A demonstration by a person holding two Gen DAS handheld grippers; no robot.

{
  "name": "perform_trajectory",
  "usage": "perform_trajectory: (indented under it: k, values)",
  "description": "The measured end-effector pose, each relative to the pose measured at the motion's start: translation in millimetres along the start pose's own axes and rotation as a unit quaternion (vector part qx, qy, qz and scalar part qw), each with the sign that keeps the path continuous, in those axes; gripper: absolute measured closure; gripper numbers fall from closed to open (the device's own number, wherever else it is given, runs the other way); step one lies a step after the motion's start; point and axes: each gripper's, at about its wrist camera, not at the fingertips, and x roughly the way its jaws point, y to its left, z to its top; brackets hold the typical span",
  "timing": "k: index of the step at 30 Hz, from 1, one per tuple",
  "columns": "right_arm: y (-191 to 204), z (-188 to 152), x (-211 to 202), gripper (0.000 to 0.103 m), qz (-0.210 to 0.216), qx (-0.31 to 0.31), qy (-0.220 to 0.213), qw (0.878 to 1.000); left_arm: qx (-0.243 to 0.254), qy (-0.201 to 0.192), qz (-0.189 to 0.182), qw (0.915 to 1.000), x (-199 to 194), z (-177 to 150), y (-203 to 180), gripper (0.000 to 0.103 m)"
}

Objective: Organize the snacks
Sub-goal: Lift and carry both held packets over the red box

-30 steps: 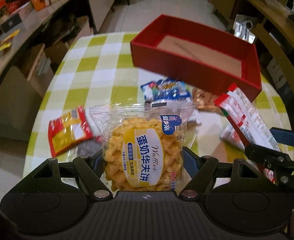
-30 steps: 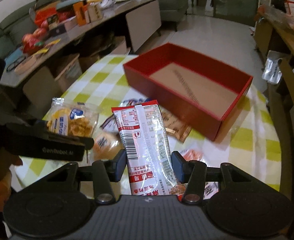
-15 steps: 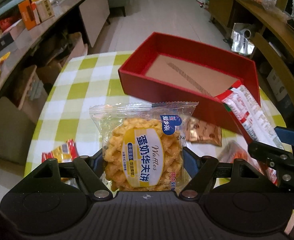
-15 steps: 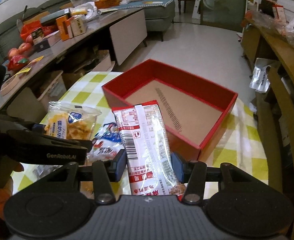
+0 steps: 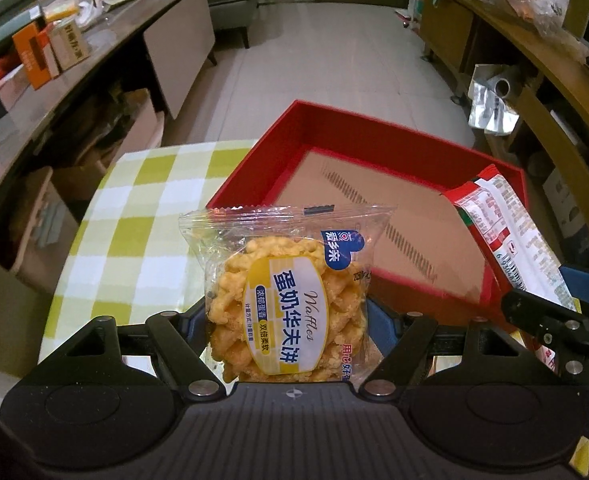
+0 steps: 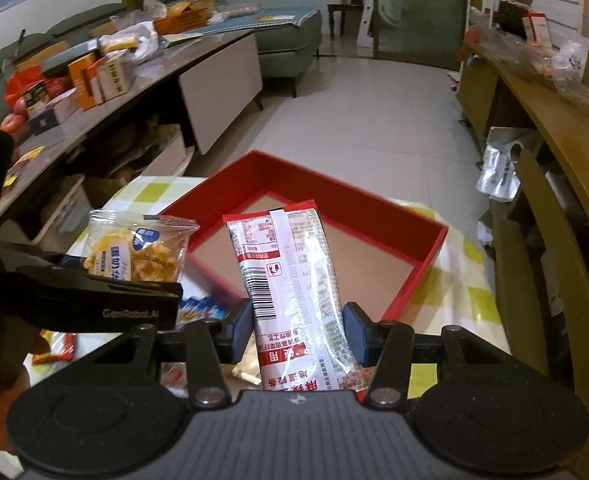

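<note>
My left gripper (image 5: pixel 290 320) is shut on a clear waffle snack packet (image 5: pixel 286 300) and holds it up just before the near wall of the red box (image 5: pixel 358 128). My right gripper (image 6: pixel 296 330) is shut on a long red-and-white snack packet (image 6: pixel 290 272), raised over the near edge of the red box (image 6: pixel 334 188). The box floor is bare brown card. The waffle packet (image 6: pixel 138 254) and the left gripper also show at the left of the right wrist view. The red-and-white packet (image 5: pixel 506 232) shows at the right of the left wrist view.
The box sits on a table with a yellow-and-white checked cloth (image 5: pixel 142 208). Loose snack packets (image 6: pixel 198 308) lie on the cloth below the grippers. A cluttered counter (image 5: pixel 34 64) runs along the left, a wooden shelf (image 5: pixel 554 60) along the right.
Both grippers have moved forward and up with their packets, from over the loose snacks toward the red box, which now lies right beneath and ahead of them.
</note>
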Motion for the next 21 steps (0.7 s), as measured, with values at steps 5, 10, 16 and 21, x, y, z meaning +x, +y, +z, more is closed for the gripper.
perform_trajectory:
  k: [5, 10, 16, 21]
  values:
    - [-10.5, 16.6, 18.2, 0.044, -0.008, 0.011, -0.001, 1.0, -0.01, -0.008, -0.003, 0.9999, 13.7, 23.1, -5.0, 0.023]
    - [-14.0, 32.9, 40.8, 0.044, -0.004, 0.016, -0.003, 1.0, -0.017, -0.011, -0.002, 0.9998, 30.8, 44.7, -10.4, 0.023]
    - [-17.8, 43.5, 76.0, 0.044, -0.005, 0.02, 0.008, 1.0, -0.01, -0.016, 0.01, 0.9998, 58.5, 64.2, -16.4, 0.022]
    - [-17.3, 41.4, 104.8, 0.044, -0.005, 0.022, 0.03, 0.999, 0.002, -0.015, 0.007, 0.9999, 81.6, 74.5, -20.8, 0.022]
